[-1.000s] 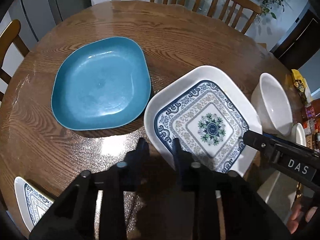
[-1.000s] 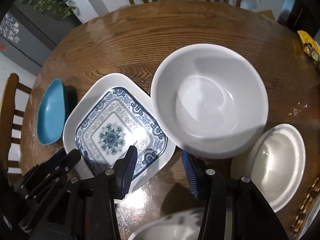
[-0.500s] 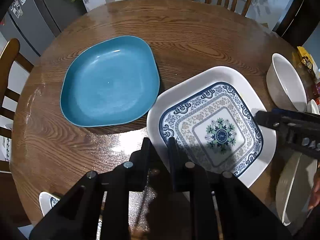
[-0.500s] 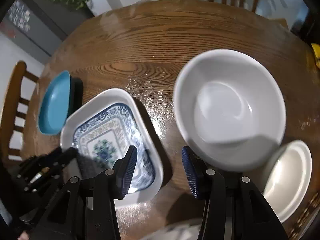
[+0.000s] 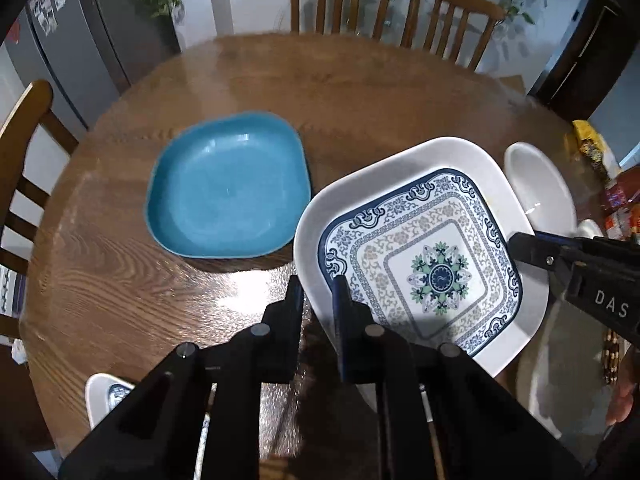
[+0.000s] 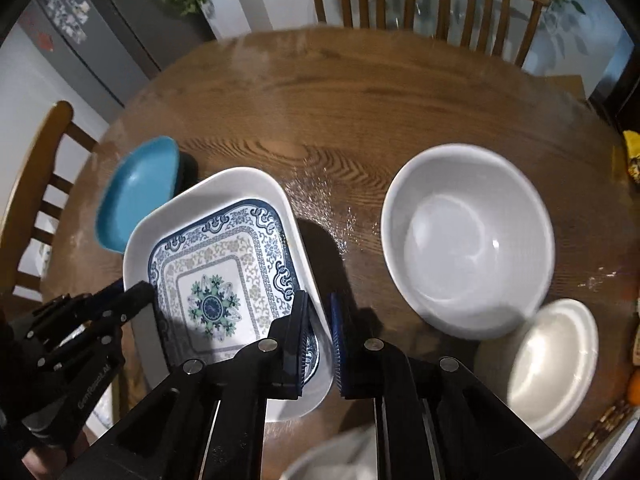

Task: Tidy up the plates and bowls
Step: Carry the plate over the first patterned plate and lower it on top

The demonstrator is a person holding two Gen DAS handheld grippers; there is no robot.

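- While both grippers bear on it, the patterned plate [image 5: 432,256] sits tilted above the round wooden bench [image 5: 360,92], its white rim raised and a dark shadow under its right edge in the right wrist view.
- Left gripper [image 5: 318,300]: jaws clenched on the plate's near-left rim; the rim runs between the two fingers.
- Right gripper [image 6: 318,320]: jaws closing, with the plate's right rim between them; the left finger lies over the blue border, the right finger outside the rim. The pads look pressed to the rim.
- From the left wrist view the right gripper enters from the right edge and meets the plate's right side; lettering "DAS" shows on its body.
- Blue plate [image 5: 228,186]: flat on the bench, just left of the patterned plate. In the right wrist view the patterned plate's far-left corner overlaps it; cannot tell whether they touch.
- Large white bowl [image 6: 468,240]: upright on the bench, right of the patterned plate and apart from it.
- Small white dish [image 6: 552,360]: just beside the bowl, at its near-right.
- Second patterned plate [image 5: 108,396]: only a corner shows at the near-left bench edge.
- Wooden chairs [image 5: 384,4] stand at the far side; a grey refrigerator [image 5: 60,36] stands far left.
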